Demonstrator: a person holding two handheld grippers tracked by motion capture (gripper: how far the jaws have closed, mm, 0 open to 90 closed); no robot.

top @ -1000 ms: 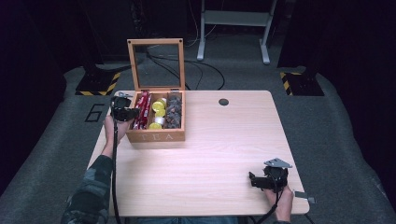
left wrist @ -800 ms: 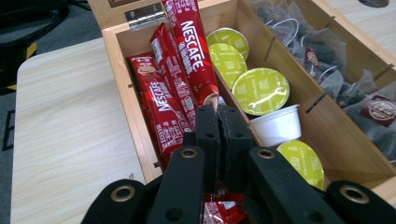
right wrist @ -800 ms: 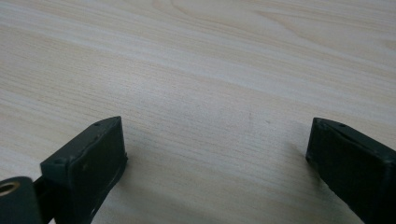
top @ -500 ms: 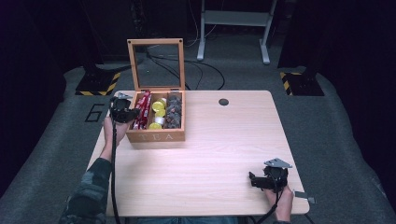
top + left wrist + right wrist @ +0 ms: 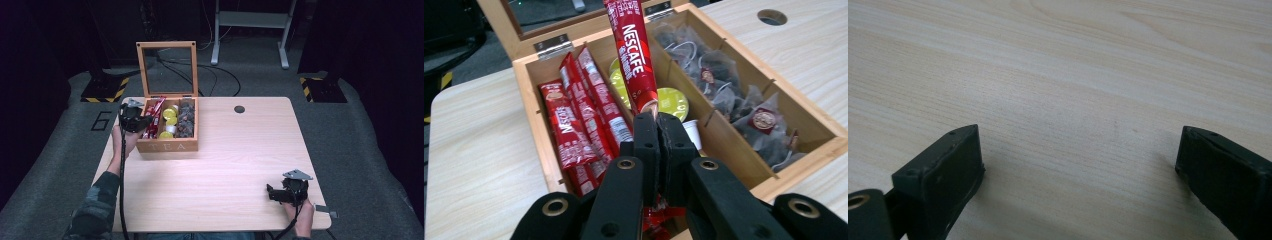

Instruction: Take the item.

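Note:
A wooden tea box (image 5: 167,146) with its glass lid up stands at the table's far left. Its left compartment holds red Nescafe sachets (image 5: 574,125), the middle one yellow-lidded capsules (image 5: 672,101), the right one dark tea bags (image 5: 734,95). My left gripper (image 5: 657,122) is shut on the lower end of one red Nescafe sachet (image 5: 631,50), which stands up over the box. In the high view that left gripper (image 5: 142,121) hangs at the box's left side. My right gripper (image 5: 272,193) rests open near the table's front right, with bare wood (image 5: 1078,125) between its jaws.
A round cable hole (image 5: 239,109) sits near the table's far edge. Beyond the table lie cables and a metal stand (image 5: 250,30) on the dark floor. Yellow-black striped bases (image 5: 107,89) flank the far corners. Bare tabletop (image 5: 235,155) spreads between the box and my right gripper.
My left gripper has shifted slightly at the box's left side with the sachet. The right gripper has not moved.

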